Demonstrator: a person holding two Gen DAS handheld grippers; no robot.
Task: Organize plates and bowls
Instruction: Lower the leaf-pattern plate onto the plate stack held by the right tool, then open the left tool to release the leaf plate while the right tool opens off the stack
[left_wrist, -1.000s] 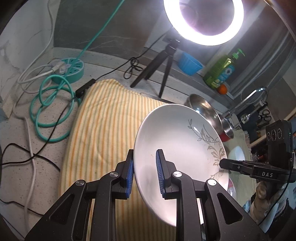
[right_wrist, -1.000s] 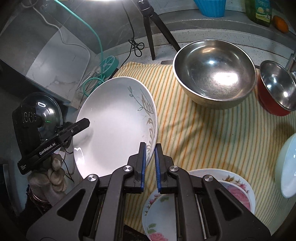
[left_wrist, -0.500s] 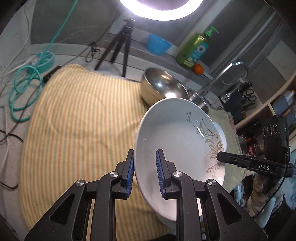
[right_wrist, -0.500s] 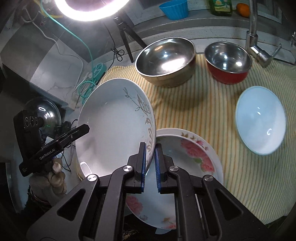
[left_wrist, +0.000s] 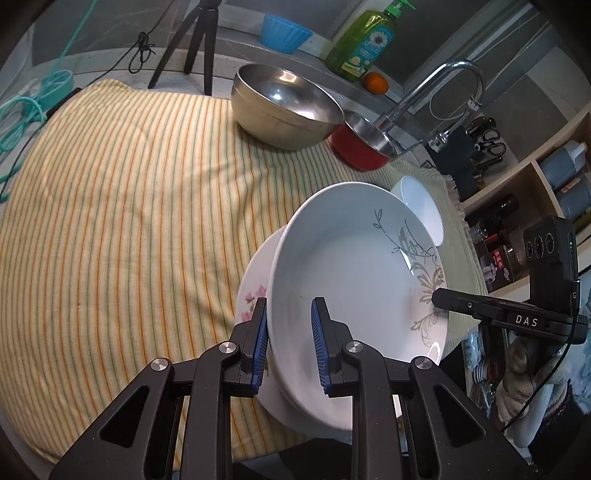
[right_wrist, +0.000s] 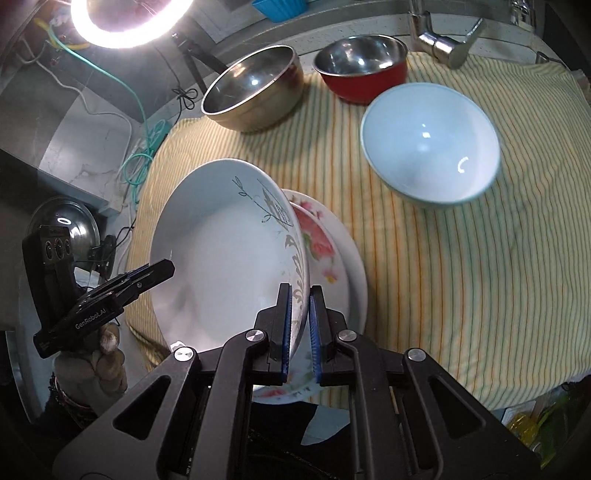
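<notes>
- Left wrist view: left gripper (left_wrist: 289, 345) clamps the near rim of the white leaf-patterned plate (left_wrist: 354, 280), held tilted above the floral plate (left_wrist: 255, 291); striped cloth (left_wrist: 129, 221) lies bare leftward.
- Right wrist view: right gripper (right_wrist: 298, 328) pinches the opposite rim; pale bowl (right_wrist: 430, 142) stands well apart.

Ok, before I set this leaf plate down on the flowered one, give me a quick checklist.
1. Left tool clamps the leaf plate rim: ok.
2. Right tool clamps the opposite rim: ok.
3. Leaf plate over the flowered plate: ok.
4. Leaf plate level: not ok, tilted.
5. Flowered plate top free of items: cannot tell, mostly covered.
6. White bowl clear of the drop spot: ok.
</notes>
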